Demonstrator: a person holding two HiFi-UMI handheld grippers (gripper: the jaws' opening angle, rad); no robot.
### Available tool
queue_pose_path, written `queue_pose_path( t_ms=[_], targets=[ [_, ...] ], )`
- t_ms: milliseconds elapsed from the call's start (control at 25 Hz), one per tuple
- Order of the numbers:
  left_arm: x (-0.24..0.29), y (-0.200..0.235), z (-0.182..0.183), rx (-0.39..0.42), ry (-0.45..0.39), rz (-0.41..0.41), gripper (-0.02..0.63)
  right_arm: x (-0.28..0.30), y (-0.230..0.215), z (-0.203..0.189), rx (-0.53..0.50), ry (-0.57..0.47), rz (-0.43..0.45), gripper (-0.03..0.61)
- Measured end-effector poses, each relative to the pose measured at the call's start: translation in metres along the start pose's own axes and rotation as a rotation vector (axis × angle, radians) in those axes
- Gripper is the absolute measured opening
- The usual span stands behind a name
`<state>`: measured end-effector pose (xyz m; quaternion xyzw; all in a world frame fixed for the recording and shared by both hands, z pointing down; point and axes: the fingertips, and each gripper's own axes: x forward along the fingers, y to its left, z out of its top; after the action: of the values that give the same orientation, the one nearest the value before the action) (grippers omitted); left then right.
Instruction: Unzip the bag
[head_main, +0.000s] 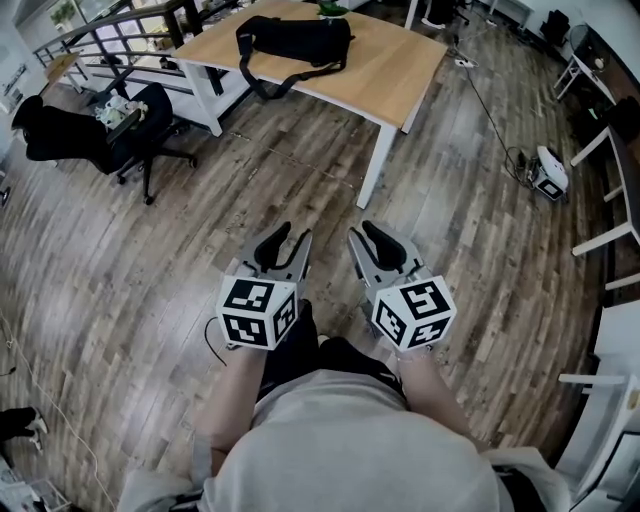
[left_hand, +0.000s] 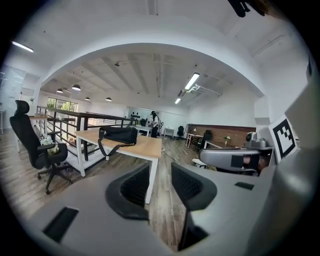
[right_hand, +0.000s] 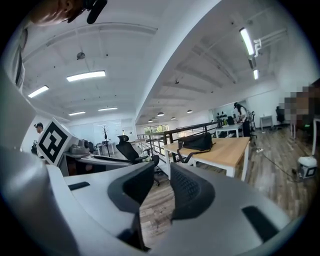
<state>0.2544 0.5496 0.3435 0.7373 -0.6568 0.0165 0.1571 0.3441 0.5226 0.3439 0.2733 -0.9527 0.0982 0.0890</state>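
A black bag (head_main: 295, 42) with a loose shoulder strap lies on the wooden table (head_main: 400, 75) at the far side of the room. The same bag (left_hand: 118, 135) shows small in the left gripper view and again in the right gripper view (right_hand: 196, 142). Both grippers are held side by side close in front of the person, far from the table, pointing toward it. My left gripper (head_main: 296, 234) (left_hand: 160, 170) has a gap between its jaws with nothing in it. My right gripper (head_main: 361, 232) (right_hand: 162, 172) also stands open and empty.
A black office chair (head_main: 140, 125) stands left of the table beside a dark railing (head_main: 110, 30). A small white device (head_main: 548, 172) with a cable lies on the wood floor at right. White desks (head_main: 620, 200) line the right side.
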Motion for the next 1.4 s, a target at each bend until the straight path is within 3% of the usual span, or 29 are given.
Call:
queue_pose_path(
  t_ms=[480,920,1400],
  targets=[
    [0.059,0.036,0.000,-0.027,0.039,-0.035,0.132,0.060,-0.030,-0.005,0.017,0.048,-0.027,0.133],
    [0.151,0.124,0.059,-0.006,0.041,-0.099,0.132,0.175,-0.077,0.045,0.004,0.036,-0.098,0.143],
    [0.209,0.206,0.099,0.026,0.045,-0.168,0.132,0.269,-0.094,0.080,0.019,-0.004,-0.150,0.140]
  ],
)
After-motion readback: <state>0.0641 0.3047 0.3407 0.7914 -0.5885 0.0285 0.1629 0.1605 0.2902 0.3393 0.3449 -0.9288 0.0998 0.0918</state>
